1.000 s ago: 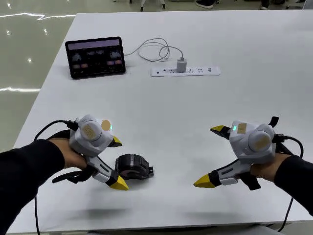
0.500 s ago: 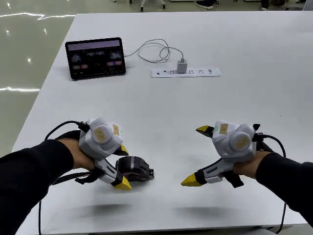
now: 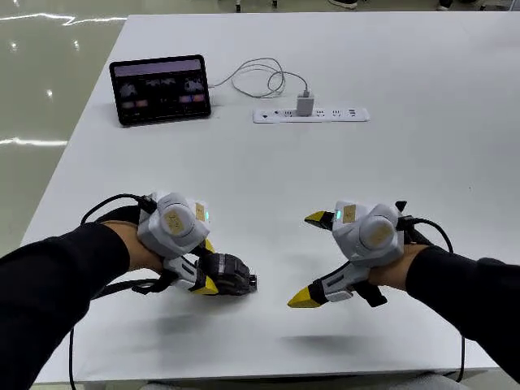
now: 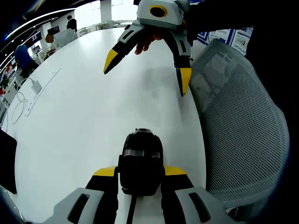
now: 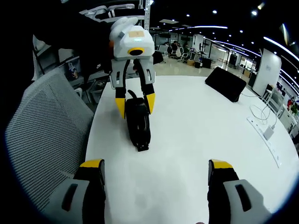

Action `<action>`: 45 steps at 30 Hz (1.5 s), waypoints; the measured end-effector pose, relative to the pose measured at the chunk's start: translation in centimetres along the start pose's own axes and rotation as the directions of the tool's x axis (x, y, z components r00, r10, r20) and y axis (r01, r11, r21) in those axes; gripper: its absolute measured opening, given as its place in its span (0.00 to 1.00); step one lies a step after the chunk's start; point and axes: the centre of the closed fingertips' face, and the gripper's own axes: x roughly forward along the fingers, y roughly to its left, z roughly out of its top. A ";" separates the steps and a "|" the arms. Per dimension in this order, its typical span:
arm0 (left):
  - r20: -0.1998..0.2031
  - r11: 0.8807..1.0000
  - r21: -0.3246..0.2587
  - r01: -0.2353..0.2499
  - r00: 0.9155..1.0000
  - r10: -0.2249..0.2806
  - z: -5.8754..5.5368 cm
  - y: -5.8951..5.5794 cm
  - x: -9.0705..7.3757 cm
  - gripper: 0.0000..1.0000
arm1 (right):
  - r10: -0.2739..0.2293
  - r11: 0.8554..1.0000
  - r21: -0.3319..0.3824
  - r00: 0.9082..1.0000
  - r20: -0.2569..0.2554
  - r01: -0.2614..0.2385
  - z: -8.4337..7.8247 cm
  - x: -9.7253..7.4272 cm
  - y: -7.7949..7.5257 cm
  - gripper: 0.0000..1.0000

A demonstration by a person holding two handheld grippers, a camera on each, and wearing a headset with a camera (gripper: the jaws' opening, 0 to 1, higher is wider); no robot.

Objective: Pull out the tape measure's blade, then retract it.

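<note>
A black tape measure [image 3: 230, 274] lies on the white table [image 3: 268, 175] near its front left, with its blade end toward the middle. My left gripper [image 3: 207, 266] is shut on it, a yellow tip pressed on each side of the case [image 4: 141, 161]. No blade shows drawn out. My right gripper [image 3: 309, 258] hovers open and empty a short way to the right, its jaws facing the tape measure [image 5: 137, 122]. In the right gripper view the left gripper [image 5: 135, 105] clasps the case from behind. In the left gripper view the right gripper [image 4: 147, 70] stands open beyond the case.
A dark tablet [image 3: 160, 89] stands at the back left. A white power strip [image 3: 311, 115] with a charger and looped cable [image 3: 260, 79] lies behind the middle. A grey mesh chair [image 4: 238, 126] sits at the table's front edge.
The left gripper has closed its jaws on the tape measure's case. The right gripper has moved left, closer to the tape measure, still open.
</note>
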 end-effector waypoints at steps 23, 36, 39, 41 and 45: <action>-0.041 0.999 0.034 -0.008 0.999 0.009 -0.2 0.0 0.2 0.30 | 0.156 0.982 -0.099 0.984 -0.088 -0.164 0.4 5.4 2.8 0.54; -0.044 1.000 0.018 -0.005 0.999 0.006 -0.3 0.1 0.2 0.30 | 0.187 0.973 -0.109 0.973 -0.139 -0.202 -0.3 7.4 2.9 0.29; -0.044 1.000 0.024 -0.008 0.999 0.009 -0.3 0.1 0.3 0.30 | 0.196 0.971 -0.109 0.969 -0.153 -0.213 -0.5 7.6 3.2 0.23; -0.049 0.999 0.032 -0.012 0.999 0.014 -0.3 0.1 0.2 0.30 | 0.206 0.968 -0.113 0.965 -0.164 -0.225 -0.7 7.8 3.4 0.19; -0.051 0.999 0.031 -0.015 0.999 0.017 -0.4 0.1 0.2 0.30 | 0.206 0.967 -0.113 0.964 -0.170 -0.227 -0.8 8.1 3.3 0.16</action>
